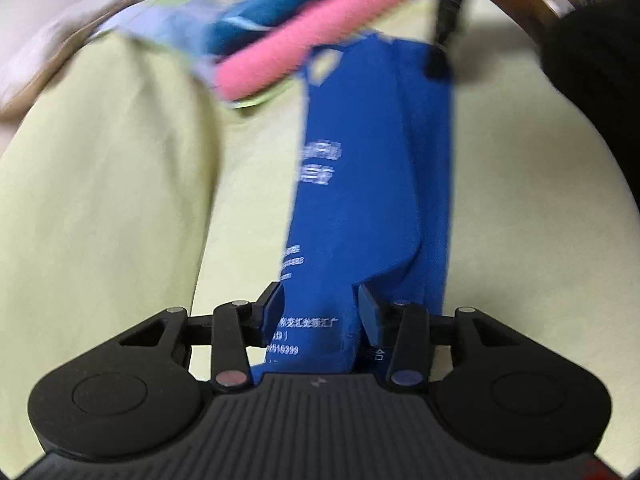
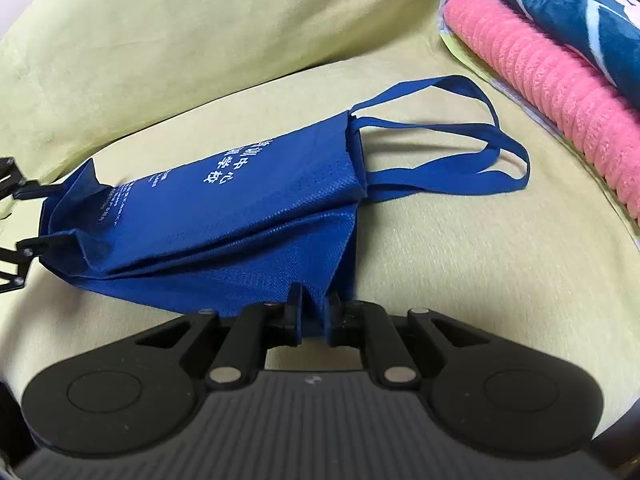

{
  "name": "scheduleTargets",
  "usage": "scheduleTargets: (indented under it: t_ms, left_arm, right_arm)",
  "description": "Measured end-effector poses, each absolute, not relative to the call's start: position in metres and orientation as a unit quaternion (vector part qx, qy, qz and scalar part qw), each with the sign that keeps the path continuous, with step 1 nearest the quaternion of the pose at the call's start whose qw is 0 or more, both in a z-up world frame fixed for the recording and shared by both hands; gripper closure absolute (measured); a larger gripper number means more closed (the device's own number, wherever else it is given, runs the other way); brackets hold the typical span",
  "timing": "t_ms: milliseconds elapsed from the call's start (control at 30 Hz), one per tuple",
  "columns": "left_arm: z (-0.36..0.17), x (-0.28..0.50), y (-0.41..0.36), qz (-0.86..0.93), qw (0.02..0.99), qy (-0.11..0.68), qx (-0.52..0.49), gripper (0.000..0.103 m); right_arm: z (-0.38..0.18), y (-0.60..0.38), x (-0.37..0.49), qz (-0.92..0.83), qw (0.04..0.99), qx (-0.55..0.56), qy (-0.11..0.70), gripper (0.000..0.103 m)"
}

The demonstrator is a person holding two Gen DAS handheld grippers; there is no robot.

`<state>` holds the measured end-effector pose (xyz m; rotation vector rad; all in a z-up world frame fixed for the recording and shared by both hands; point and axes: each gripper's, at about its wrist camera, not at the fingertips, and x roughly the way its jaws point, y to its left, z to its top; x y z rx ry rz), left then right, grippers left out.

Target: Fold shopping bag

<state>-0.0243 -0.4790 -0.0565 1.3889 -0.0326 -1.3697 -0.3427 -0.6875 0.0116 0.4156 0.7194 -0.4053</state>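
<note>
A blue non-woven shopping bag (image 1: pixel 372 168) (image 2: pixel 240 216) with white print lies folded into a long strip on a yellow-green sheet. Its two handles (image 2: pixel 460 136) loop out flat at the far end. My left gripper (image 1: pixel 320 308) holds the bag's bottom end, the cloth bunched between its pads; in the right wrist view it shows at the left edge (image 2: pixel 60 212). My right gripper (image 2: pixel 314 312) is shut on a pinched fold at the bag's long side, near the handle end. In the blurred left wrist view, that gripper's black finger (image 1: pixel 438 64) shows at the far corner.
A pink ribbed roll (image 2: pixel 560 112) (image 1: pixel 304 52) and a teal patterned blanket (image 2: pixel 580 12) lie stacked beyond the handles. A raised yellow-green cushion (image 2: pixel 180 40) (image 1: pixel 100 180) runs along one side of the bag. A dark sleeve (image 1: pixel 592 80) fills the left wrist view's upper right.
</note>
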Motion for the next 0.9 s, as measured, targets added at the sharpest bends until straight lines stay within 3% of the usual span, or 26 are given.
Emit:
scheduleTargets:
  t_ms: [133,167,233,600,733,900]
  left_arm:
    - [-0.075,-0.025,-0.475,-0.562,0.518,-0.018,0.645,0.055]
    - [-0.079,-0.023,-0.473,-0.551,0.519,-0.020,0.653,0.061]
    - [-0.084,-0.018,-0.475,-0.539,0.529,-0.012,0.656,0.096]
    - [0.010,0.003,-0.451,-0.594,0.648,0.106,0.465,0.099]
    - [0.044,0.014,-0.432,-0.569,0.698,0.151,0.408,0.099]
    - [0.052,0.047,-0.390,-0.512,0.760,0.231,0.326,0.099]
  right_arm:
    - [0.011,-0.690,-0.346,-0.193,0.896,0.205,0.343,0.093]
    - [0.011,-0.690,-0.347,-0.192,0.897,0.206,0.341,0.093]
    - [0.009,-0.690,-0.347,-0.191,0.897,0.209,0.340,0.093]
    - [0.021,-0.692,-0.355,-0.206,0.902,0.193,0.326,0.092]
    - [0.035,-0.685,-0.360,-0.228,0.905,0.169,0.317,0.083]
    - [0.050,-0.657,-0.378,-0.231,0.912,0.188,0.282,0.080]
